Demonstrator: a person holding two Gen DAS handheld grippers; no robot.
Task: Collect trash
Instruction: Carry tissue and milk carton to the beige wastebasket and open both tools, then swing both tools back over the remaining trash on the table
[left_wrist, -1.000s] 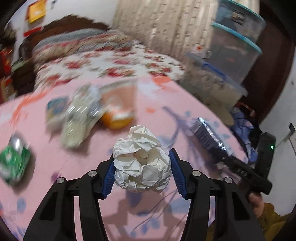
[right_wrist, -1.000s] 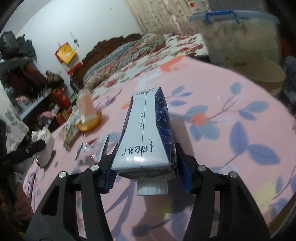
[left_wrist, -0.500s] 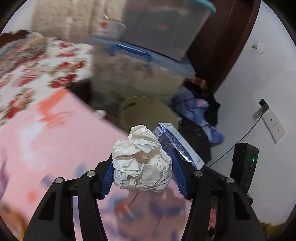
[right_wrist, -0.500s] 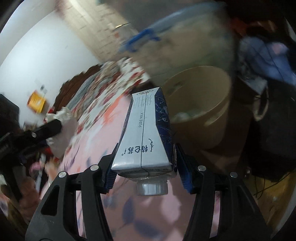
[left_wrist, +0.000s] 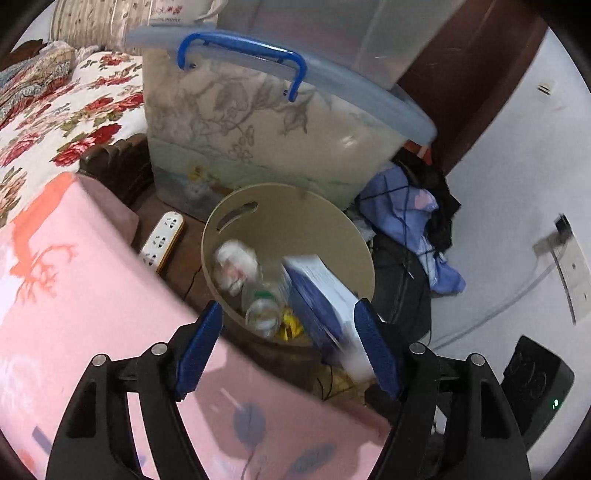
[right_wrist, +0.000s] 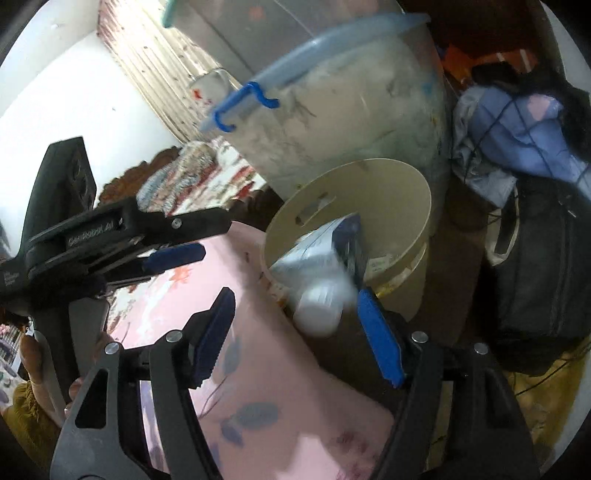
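Observation:
A beige round bin stands on the floor past the pink table's edge. My left gripper hangs over it, its jaws opening with nothing pressed between the blue pads. The white paper ball shows blurred inside the bin, beside a clear bottle. The blue and white milk carton drops into the bin, motion-blurred. In the right wrist view my right gripper is opening too, and the carton falls free just beyond its pads into the bin. The left gripper reaches in from the left.
A large storage box with a blue handle stands behind the bin. A white power strip lies on the floor by the pink-covered table. Blue clothes and a black bag pile up to the right.
Both grippers swung from over the table to above the bin and opened. The paper ball left the left jaws and the milk carton left the right jaws; both are dropping in.

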